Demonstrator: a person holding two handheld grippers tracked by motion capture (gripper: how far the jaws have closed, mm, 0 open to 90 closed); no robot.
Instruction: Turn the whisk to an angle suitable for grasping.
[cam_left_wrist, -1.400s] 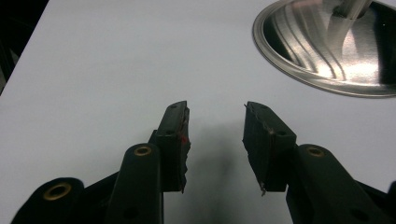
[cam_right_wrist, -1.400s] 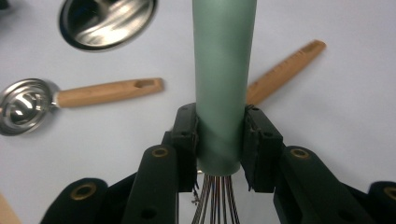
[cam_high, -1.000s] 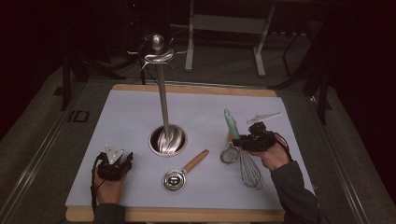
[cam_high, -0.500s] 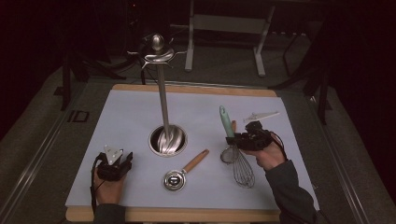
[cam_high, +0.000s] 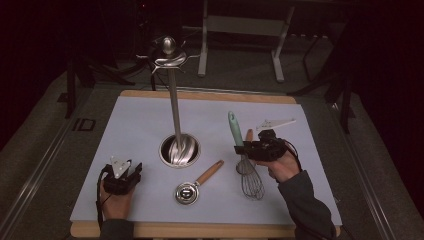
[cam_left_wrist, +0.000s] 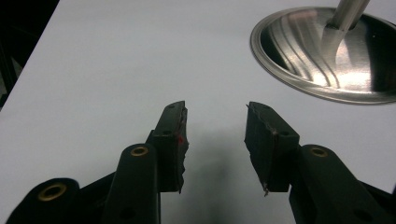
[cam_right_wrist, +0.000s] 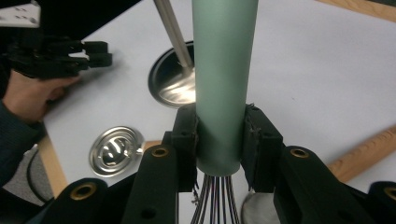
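Observation:
A whisk with a pale green handle (cam_high: 233, 127) and wire loops (cam_high: 252, 183) is at the right of the white mat. My right gripper (cam_high: 243, 149) is shut on that handle (cam_right_wrist: 225, 79) just above the wires, with both pads pressing its sides. The handle tilts up and away from the mat. My left gripper (cam_high: 131, 169) rests at the front left of the mat. In its own view the left gripper (cam_left_wrist: 215, 116) stands open with nothing between its fingers and points toward the steel stand base (cam_left_wrist: 327, 60).
A utensil stand rises from a round steel base (cam_high: 179, 150) to a hooked top (cam_high: 169, 50) mid-mat. A small steel cup with a wooden handle (cam_high: 188, 192) lies in front of it. Another wooden-handled tool (cam_high: 248, 135) lies under the whisk. The wooden board edge (cam_high: 200, 230) runs along the front.
My right hand has shifted slightly left with the whisk in its grip. The left hand has stayed still.

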